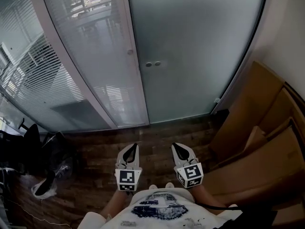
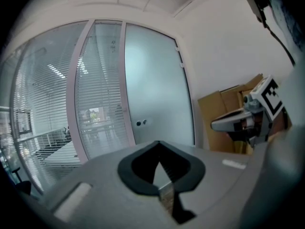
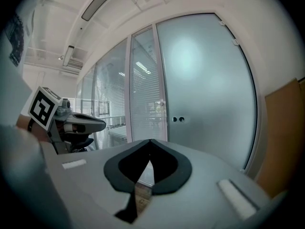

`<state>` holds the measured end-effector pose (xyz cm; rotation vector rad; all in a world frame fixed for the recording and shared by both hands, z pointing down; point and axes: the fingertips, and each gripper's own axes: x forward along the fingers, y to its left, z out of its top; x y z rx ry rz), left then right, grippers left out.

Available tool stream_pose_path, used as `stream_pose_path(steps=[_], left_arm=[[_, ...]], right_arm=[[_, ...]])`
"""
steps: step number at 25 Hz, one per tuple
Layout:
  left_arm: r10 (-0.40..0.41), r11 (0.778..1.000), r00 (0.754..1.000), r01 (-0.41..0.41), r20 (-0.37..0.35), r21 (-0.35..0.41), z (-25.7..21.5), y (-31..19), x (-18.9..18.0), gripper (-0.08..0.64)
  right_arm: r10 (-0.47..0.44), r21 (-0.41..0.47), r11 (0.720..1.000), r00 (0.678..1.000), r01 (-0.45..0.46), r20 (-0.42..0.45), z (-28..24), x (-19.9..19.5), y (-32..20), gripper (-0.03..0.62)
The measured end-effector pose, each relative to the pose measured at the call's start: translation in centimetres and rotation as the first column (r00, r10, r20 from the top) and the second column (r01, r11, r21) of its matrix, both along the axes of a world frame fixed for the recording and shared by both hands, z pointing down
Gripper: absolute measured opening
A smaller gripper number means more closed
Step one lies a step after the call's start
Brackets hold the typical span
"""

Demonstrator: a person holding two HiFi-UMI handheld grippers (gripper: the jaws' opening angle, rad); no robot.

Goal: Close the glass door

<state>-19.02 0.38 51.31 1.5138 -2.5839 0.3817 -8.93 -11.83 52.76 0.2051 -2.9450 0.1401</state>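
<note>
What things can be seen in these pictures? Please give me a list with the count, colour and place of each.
glass door: one, frosted pale blue-grey, straight ahead
round fittings: two, small, grey, on the door near its left edge
glass wall with blinds: one, white slats, left of the door
floor: dark brown wood, below the door
cardboard boxes: several, brown, at the right by the white wall
dark items: black, far left on the floor; cannot tell what they are
shirt: one, white with blue print, bottom edge
left gripper: one, grey, shut, empty
right gripper: one, grey, shut, empty
</note>
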Motion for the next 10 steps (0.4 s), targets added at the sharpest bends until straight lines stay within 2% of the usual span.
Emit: stream_pose_path(steps=[10], left_arm=[[-0.005,1.000,1.000,0.005,-0.020,0.011,0.39,0.46,-0.59,0.003]], right_arm=[[0.014,0.005,1.000,1.000,-0.014,0.004,-0.33,-0.63,0.15,0.007]])
